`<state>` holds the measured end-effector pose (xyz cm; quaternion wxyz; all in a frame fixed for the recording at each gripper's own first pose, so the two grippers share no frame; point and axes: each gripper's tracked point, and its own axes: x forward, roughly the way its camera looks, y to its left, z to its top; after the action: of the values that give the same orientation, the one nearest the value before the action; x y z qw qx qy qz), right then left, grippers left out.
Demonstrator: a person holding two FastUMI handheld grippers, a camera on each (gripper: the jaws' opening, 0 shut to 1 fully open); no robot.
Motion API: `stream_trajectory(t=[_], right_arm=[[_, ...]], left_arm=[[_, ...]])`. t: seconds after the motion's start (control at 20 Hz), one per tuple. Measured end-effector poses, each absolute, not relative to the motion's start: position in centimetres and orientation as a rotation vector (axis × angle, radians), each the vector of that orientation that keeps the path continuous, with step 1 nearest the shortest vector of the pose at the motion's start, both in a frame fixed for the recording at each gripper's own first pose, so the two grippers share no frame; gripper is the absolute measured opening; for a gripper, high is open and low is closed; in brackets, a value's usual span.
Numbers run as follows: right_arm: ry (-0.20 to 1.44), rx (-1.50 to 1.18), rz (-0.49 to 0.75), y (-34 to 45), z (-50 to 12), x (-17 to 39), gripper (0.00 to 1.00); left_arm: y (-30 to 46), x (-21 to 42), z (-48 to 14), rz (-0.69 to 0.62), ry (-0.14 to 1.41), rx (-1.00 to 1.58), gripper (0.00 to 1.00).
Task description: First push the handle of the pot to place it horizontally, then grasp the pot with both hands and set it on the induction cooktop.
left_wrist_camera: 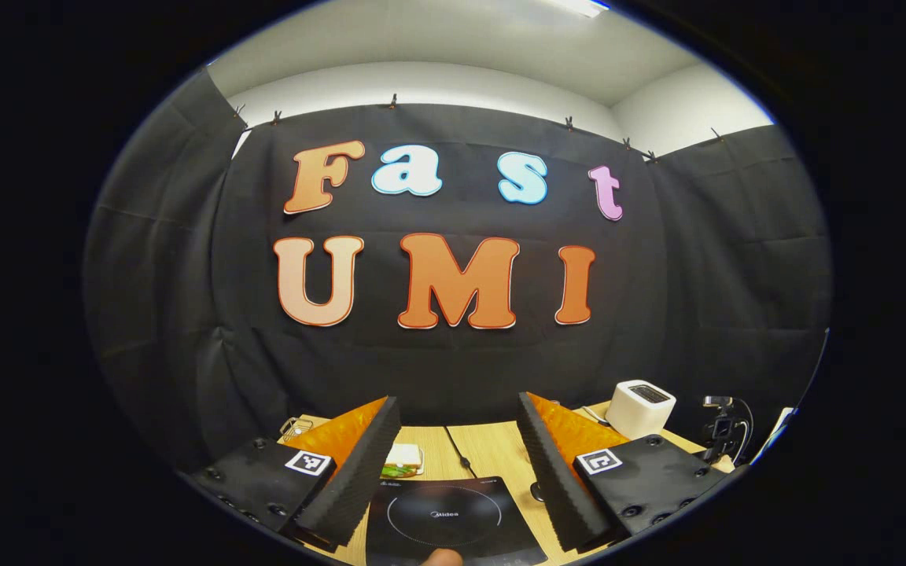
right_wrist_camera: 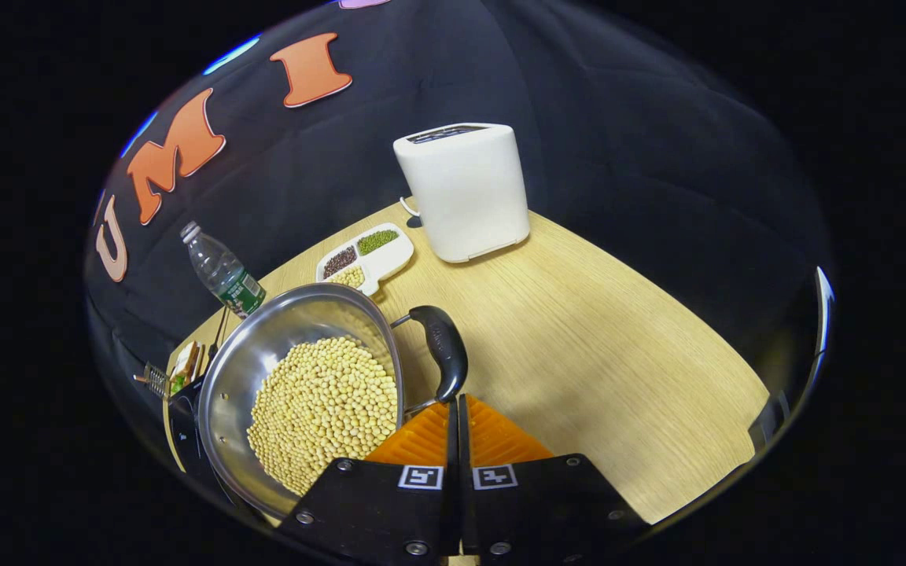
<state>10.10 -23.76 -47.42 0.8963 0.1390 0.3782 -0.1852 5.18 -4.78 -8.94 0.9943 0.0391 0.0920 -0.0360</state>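
Steel pot [right_wrist_camera: 296, 393] of pale beans just ahead-left of the right gripper [right_wrist_camera: 457, 413], fingers pressed together, tips at the black pot handle [right_wrist_camera: 443, 350], white toaster [right_wrist_camera: 465, 189] at the worktop's [right_wrist_camera: 594, 346] far edge, left gripper [left_wrist_camera: 453, 464] spread wide, holding nothing, above the induction cooktop [left_wrist_camera: 449, 515].

We are looking at a black cloth wall [left_wrist_camera: 453, 369] hanging from clips below a white upper wall [left_wrist_camera: 421, 82] and white ceiling [left_wrist_camera: 461, 39], where a strip light [left_wrist_camera: 579, 6] is glowing. A pale wooden table [right_wrist_camera: 579, 338] is standing against the cloth.
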Motion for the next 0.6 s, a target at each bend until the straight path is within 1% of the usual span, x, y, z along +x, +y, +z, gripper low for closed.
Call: stream_trajectory(t=[0.1,0.45,0.6], right_arm=[[0.781,0.282,-0.390,-24.1,-47.2,10.1,0.00],[0.777,0.274,-0.405,-24.5,-47.0,10.8,0.00],[0.764,0.263,-0.404,-24.3,-46.6,10.4,0.00]], left_arm=[[-4.7,5.3,-9.1,-0.070,0.189,0.081,0.99],[-4.0,4.8,-9.4,-0.055,0.193,0.080,0.96],[-3.6,4.8,-9.9,-0.051,0.203,0.090,0.97]])
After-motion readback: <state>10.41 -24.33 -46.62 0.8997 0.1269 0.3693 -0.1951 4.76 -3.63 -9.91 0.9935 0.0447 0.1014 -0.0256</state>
